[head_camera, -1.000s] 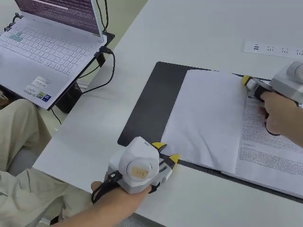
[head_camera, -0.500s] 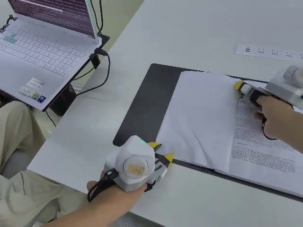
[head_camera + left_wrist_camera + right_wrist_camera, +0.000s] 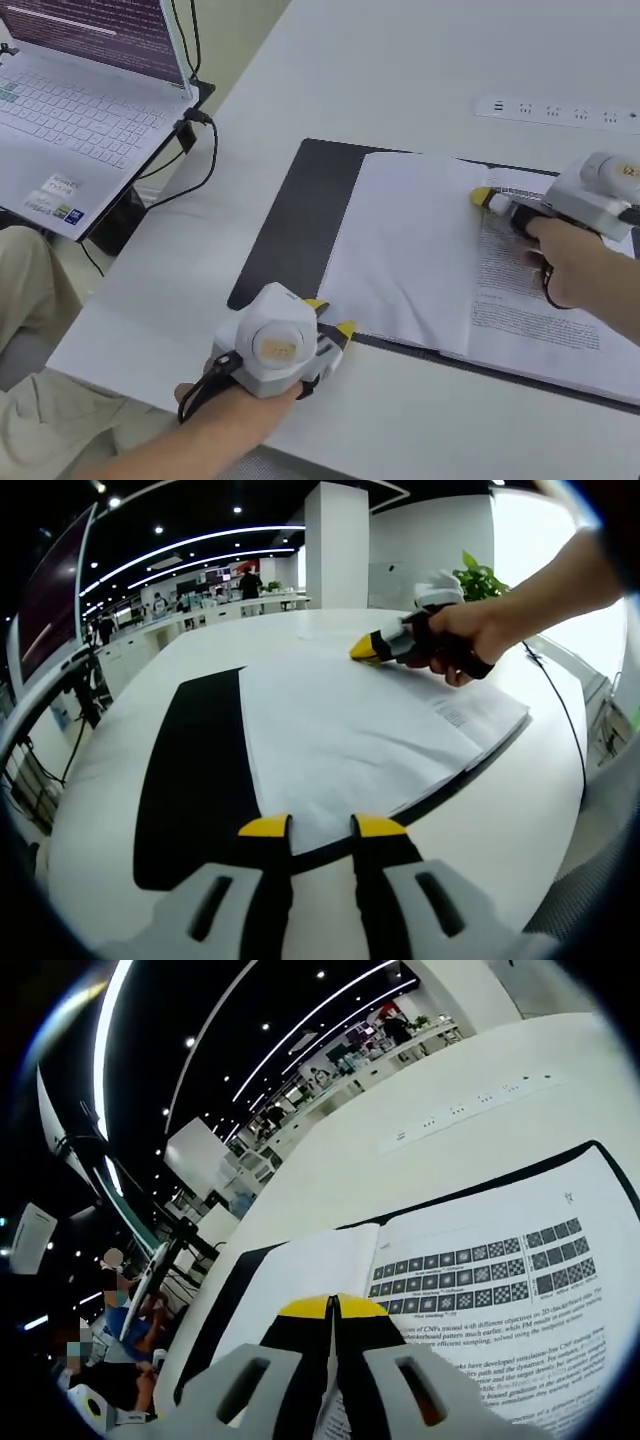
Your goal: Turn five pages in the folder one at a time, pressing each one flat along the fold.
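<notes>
The folder lies open on the white table, and its thin pages look light and easy to crease, best lifted by a free corner; the right gripper, jaws pressed together, rests at the fold, while the left gripper has its jaws parted.

**Bright, even office light; fisheye bend in the gripper views**

The head view is bright and flatly lit from above. The white table is nearly washed out, and shadows are soft and faint. The laptop screen glows purple. The print on the printed page is too soft to read.

In the left gripper view, ceiling strips shine against a dark ceiling, and the upper right blows out to white. Straight edges bow toward the rim. The jaws of the left gripper look slightly soft.

In the right gripper view the page is sharp at the centre, while the jaws of the right gripper are blurred.
</notes>
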Available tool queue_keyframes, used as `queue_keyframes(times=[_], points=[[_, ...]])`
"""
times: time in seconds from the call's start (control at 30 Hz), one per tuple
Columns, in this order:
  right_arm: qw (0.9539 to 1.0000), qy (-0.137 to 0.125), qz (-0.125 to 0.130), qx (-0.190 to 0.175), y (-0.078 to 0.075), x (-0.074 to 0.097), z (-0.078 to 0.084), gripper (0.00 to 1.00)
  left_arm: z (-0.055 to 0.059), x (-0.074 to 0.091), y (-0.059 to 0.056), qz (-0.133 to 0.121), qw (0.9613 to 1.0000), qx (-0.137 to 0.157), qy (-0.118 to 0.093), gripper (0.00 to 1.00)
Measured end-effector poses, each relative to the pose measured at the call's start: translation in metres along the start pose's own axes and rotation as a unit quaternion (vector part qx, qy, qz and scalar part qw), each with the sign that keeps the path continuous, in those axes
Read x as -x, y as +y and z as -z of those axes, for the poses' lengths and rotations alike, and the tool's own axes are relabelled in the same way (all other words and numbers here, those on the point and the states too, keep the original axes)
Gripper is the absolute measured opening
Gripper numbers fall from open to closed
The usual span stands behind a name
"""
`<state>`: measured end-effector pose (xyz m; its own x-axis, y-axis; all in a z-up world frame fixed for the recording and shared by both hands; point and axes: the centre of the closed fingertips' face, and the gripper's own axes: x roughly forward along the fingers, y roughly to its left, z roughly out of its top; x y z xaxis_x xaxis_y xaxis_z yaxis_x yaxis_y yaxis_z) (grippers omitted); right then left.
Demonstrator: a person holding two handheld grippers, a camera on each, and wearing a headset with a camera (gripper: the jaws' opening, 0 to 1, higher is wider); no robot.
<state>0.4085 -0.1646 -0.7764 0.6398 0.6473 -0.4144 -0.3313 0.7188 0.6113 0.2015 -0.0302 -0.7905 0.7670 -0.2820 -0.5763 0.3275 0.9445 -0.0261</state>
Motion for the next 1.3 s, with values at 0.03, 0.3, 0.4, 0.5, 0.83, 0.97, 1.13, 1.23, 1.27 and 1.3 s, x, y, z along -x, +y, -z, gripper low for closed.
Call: queue_keyframes(times=[0.03,0.3,0.4,0.5,0.83,0.97,1.13,1.23,1.27,1.3], points=[[1.0000,0.002,-0.003,0.003,0.002,0.002,0.002,0.00,0.000,0.000,0.000,0.000,1.0000,0.001,0.000,0.22],[0.9996,0.013,-0.011,0.022,0.018,0.022,0.018,0.00,0.000,0.000,0.000,0.000,1.0000,-0.001,0.001,0.22],[0.9991,0.019,-0.014,0.036,0.028,0.033,0.026,0.00,0.000,0.000,0.000,0.000,1.0000,0.000,0.001,0.22],[0.9985,0.025,-0.019,0.045,0.035,0.041,0.032,0.00,0.000,0.000,0.000,0.000,1.0000,0.001,0.001,0.22],[0.9977,0.037,-0.024,0.052,0.043,0.053,0.046,0.00,0.001,-0.002,0.001,0.005,1.0000,0.000,0.003,0.22],[0.9970,0.043,-0.028,0.057,0.045,0.057,0.052,0.00,0.001,-0.002,0.001,0.004,1.0000,0.003,-0.001,0.22],[0.9955,0.054,-0.032,0.071,0.050,0.064,0.064,0.00,0.002,-0.001,0.001,0.005,1.0000,0.004,-0.002,0.22],[0.9959,0.053,-0.032,0.066,0.050,0.067,0.069,0.00,0.001,-0.001,0.002,0.003,0.9999,0.011,-0.006,0.21],[0.9957,0.055,-0.033,0.066,0.051,0.069,0.072,0.00,0.001,-0.001,0.002,0.003,0.9999,0.011,-0.006,0.21],[0.9956,0.056,-0.033,0.067,0.050,0.070,0.073,0.00,0.001,0.000,0.001,0.003,0.9999,0.012,-0.006,0.21]])
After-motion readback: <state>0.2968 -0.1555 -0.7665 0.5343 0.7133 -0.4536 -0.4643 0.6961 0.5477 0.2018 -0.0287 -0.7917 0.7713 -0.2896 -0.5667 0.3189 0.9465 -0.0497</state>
